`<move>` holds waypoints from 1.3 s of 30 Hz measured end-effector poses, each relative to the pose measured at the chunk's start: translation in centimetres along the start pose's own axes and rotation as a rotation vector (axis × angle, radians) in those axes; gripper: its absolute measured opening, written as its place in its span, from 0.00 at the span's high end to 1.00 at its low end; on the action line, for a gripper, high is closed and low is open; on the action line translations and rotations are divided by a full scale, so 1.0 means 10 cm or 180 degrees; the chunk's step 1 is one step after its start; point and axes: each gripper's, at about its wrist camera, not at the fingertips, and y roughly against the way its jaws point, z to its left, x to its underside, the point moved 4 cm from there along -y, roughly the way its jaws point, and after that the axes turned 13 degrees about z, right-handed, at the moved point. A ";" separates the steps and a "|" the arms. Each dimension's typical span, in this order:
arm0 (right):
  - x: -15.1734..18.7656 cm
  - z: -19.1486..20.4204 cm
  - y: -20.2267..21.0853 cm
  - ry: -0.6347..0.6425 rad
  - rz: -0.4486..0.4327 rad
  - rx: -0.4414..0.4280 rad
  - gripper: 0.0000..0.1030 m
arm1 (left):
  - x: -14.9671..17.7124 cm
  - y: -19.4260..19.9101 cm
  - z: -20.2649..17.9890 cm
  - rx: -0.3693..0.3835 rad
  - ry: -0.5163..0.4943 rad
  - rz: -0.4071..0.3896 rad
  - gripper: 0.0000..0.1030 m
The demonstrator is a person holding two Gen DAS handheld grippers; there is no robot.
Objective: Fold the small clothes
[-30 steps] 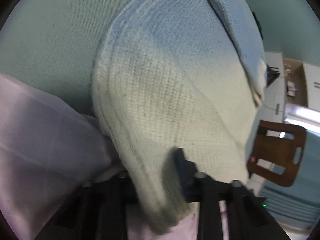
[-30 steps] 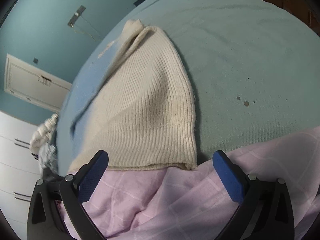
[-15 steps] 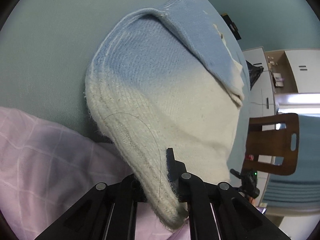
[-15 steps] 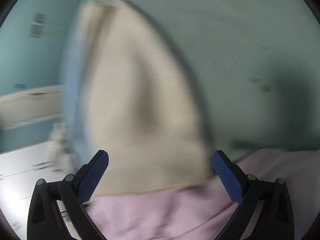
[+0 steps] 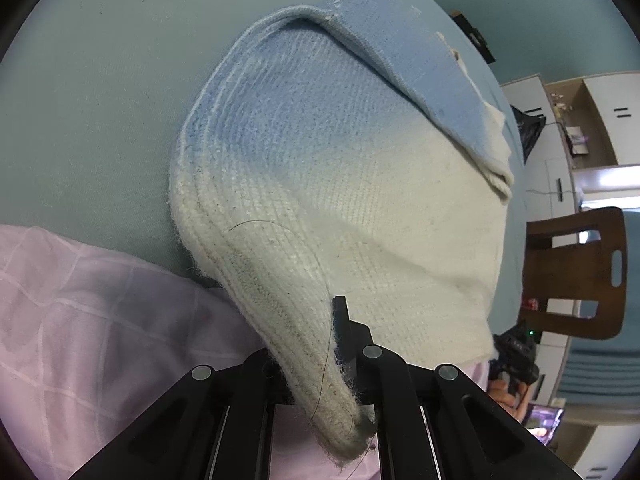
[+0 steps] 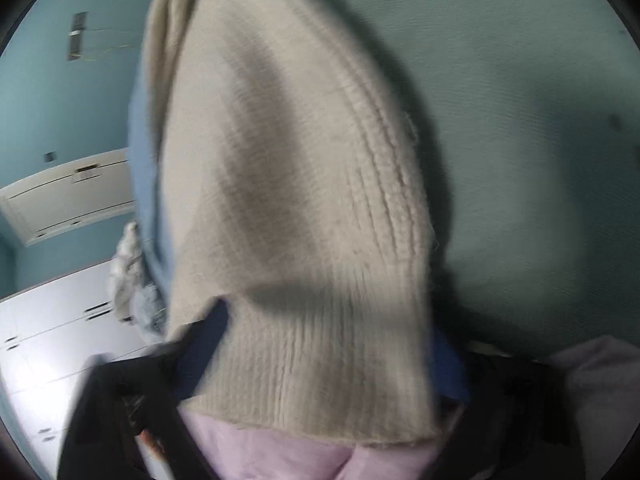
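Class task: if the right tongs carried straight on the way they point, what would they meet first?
Probably the cream ribbed knitted garment, whose hem already lies between the right tongs; the blur leaves depth unclear.

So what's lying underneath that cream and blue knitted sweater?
Under the sweater a teal sheet shows around its far part, and pink checked cloth lies under its near hem. Whatever sits beneath its middle is covered.
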 end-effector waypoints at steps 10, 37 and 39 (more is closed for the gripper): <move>0.31 0.32 0.45 0.0473 -0.0850 -0.0242 0.87 | 0.03 -0.05 0.09 -0.0043 0.0052 -0.0084 0.94; 1.76 1.80 1.59 0.1995 -0.2437 -0.1347 0.93 | 1.05 2.27 -0.70 0.1241 -0.1034 -0.1656 0.96; 1.88 1.71 1.68 0.1990 -0.2460 -0.1370 0.93 | 1.20 2.37 -0.65 0.1255 -0.1097 -0.1646 0.96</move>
